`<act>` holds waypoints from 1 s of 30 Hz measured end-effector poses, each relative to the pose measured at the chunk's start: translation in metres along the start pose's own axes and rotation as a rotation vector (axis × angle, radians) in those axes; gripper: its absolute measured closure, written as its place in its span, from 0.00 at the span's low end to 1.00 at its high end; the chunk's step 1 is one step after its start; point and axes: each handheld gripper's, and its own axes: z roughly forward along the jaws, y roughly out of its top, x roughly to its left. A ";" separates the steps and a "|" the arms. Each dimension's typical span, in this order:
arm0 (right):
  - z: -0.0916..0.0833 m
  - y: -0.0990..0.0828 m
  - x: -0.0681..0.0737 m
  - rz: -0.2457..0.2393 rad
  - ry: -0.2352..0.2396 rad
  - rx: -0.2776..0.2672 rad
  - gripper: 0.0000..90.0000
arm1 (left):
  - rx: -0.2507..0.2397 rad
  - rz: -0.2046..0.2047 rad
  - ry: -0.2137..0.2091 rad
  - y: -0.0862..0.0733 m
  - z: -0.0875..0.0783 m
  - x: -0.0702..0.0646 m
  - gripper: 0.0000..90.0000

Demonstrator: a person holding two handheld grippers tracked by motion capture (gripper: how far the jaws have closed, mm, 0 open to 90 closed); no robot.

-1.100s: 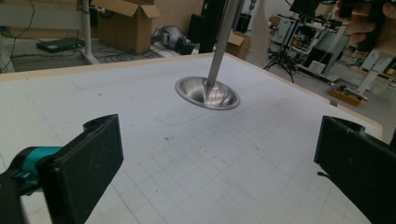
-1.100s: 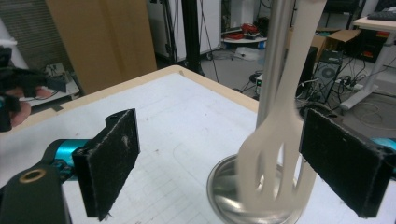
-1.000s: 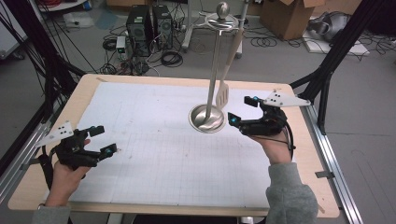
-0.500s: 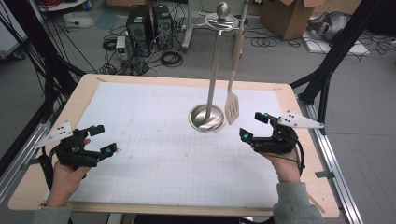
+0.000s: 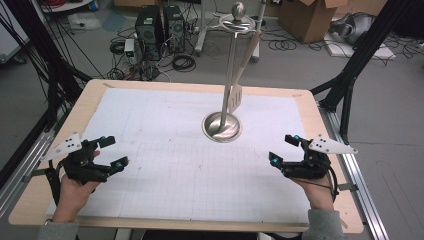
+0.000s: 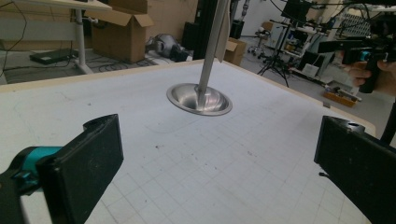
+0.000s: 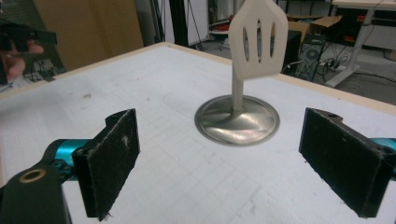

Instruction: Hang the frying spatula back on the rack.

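Steel stand: upright pole on a round dished base, set on the worktop toward the far middle; ball knob at the top.
Spatula: pale, slotted blade, hanging blade-down from the top of the stand, just beside the pole and clear of the base; seen face-on in the right gripper view, in front of the pole.
Left tongs: jaws wide apart, holding nothing; near the worktop's front left, well apart from the stand; aimed toward the base in the left gripper view.
Right tongs: jaws wide apart, holding nothing; near the front right of the worktop, well apart from the stand; base and spatula framed between the jaws in the right gripper view.
Hands: left hand and right hand each gripping a handle, entering from the near edge.
Worktop surface: white gridded sheet over a wooden board, bare around the stand.
Background: cardboard box, computer towers and cables on the floor beyond the far edge.
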 end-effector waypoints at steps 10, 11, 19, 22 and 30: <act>-0.016 -0.021 -0.005 -0.009 -0.007 -0.024 0.13 | 0.019 0.020 -0.019 -0.002 0.003 -0.002 0.02; -0.017 -0.023 -0.005 -0.004 -0.002 -0.028 0.13 | 0.021 0.023 -0.019 -0.002 0.004 -0.002 0.02; -0.027 -0.037 -0.007 0.019 -0.009 -0.044 0.13 | 0.023 0.021 -0.012 -0.004 0.005 -0.002 0.02; -0.030 -0.040 -0.008 0.023 -0.015 -0.050 0.13 | 0.025 0.018 -0.009 -0.004 0.004 -0.002 0.02; -0.052 -0.044 -0.014 0.054 -0.045 -0.082 0.13 | 0.030 0.021 -0.007 -0.004 0.004 -0.002 0.02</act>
